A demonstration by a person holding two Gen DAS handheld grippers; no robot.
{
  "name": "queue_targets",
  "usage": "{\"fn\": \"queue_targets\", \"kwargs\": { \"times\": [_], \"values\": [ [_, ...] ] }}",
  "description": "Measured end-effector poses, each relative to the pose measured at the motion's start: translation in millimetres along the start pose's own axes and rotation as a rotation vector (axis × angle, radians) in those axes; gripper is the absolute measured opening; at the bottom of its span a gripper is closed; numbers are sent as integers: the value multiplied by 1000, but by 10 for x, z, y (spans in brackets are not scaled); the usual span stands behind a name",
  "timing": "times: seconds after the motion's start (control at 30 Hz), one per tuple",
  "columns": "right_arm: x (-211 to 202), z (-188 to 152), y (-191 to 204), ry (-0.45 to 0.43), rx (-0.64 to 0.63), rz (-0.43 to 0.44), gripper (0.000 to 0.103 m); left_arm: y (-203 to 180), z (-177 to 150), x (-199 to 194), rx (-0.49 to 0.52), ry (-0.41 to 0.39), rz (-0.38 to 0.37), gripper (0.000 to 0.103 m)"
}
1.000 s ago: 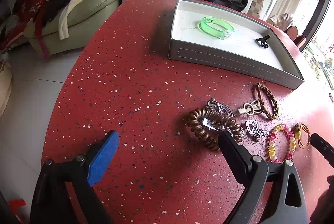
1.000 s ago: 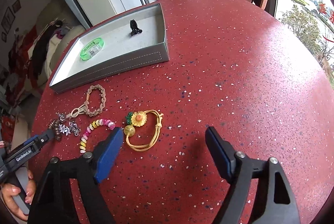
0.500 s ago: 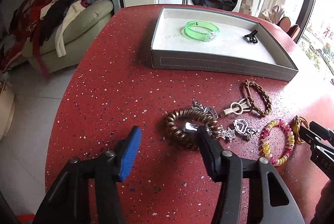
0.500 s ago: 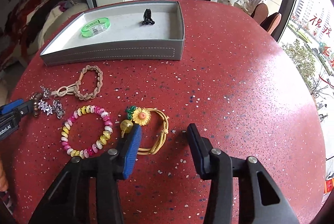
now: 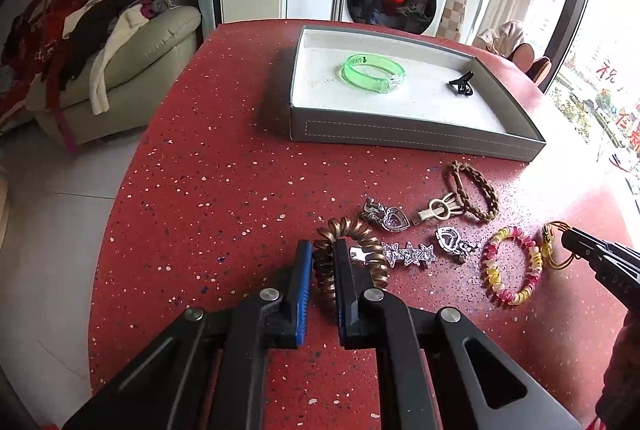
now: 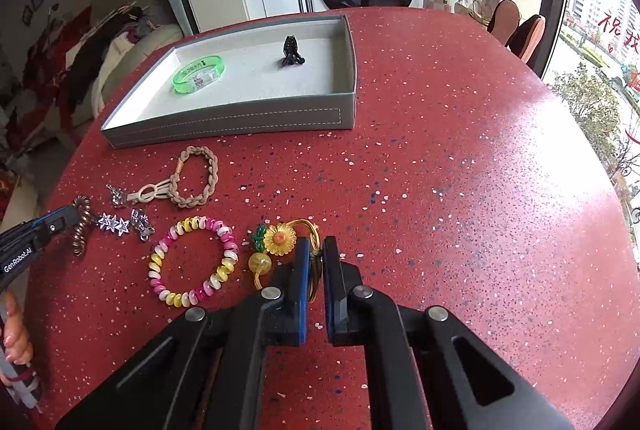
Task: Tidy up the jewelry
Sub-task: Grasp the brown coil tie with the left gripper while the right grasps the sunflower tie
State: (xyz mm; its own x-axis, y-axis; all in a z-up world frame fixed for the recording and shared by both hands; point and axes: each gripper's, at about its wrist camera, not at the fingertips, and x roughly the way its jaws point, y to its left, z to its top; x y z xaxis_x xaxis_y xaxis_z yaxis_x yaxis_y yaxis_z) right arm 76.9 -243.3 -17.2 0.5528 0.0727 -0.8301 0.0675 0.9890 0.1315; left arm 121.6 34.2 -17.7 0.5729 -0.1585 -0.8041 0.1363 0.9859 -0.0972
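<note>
On the red speckled table (image 5: pixel 208 157) a grey tray (image 5: pixel 416 135) holds a green bangle (image 5: pixel 374 73) and a small black clip (image 5: pixel 462 85). The left gripper (image 5: pixel 323 262) has just closed its jaws on the near side of a bronze spiral hair tie (image 5: pixel 360 234) lying in front of the tray. The right gripper (image 6: pixel 316 258) has just pinched shut on the yellow sunflower cord bracelet (image 6: pixel 280 240), beside a pink-and-yellow beaded bracelet (image 6: pixel 192 262).

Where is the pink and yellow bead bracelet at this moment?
The pink and yellow bead bracelet lies flat on the red table, left of centre in the right wrist view, between the star clip and the sunflower cord bracelet.
</note>
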Motion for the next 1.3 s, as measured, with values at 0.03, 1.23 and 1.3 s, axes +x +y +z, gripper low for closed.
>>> {"fn": "queue_targets", "kwargs": {
  "times": [0.03, 1.23, 1.3],
  "values": [
    [-25, 15, -6, -4, 4, 6, 7, 14, 3, -11, -4, 0, -4, 30],
    [-279, 313, 111, -59, 58, 178, 7, 289, 190, -197, -62, -60, 43, 103],
    [-284, 301, 98, -59, 66, 182, 7, 288, 206, -124, -55, -48, 83, 103]
  ]
}}
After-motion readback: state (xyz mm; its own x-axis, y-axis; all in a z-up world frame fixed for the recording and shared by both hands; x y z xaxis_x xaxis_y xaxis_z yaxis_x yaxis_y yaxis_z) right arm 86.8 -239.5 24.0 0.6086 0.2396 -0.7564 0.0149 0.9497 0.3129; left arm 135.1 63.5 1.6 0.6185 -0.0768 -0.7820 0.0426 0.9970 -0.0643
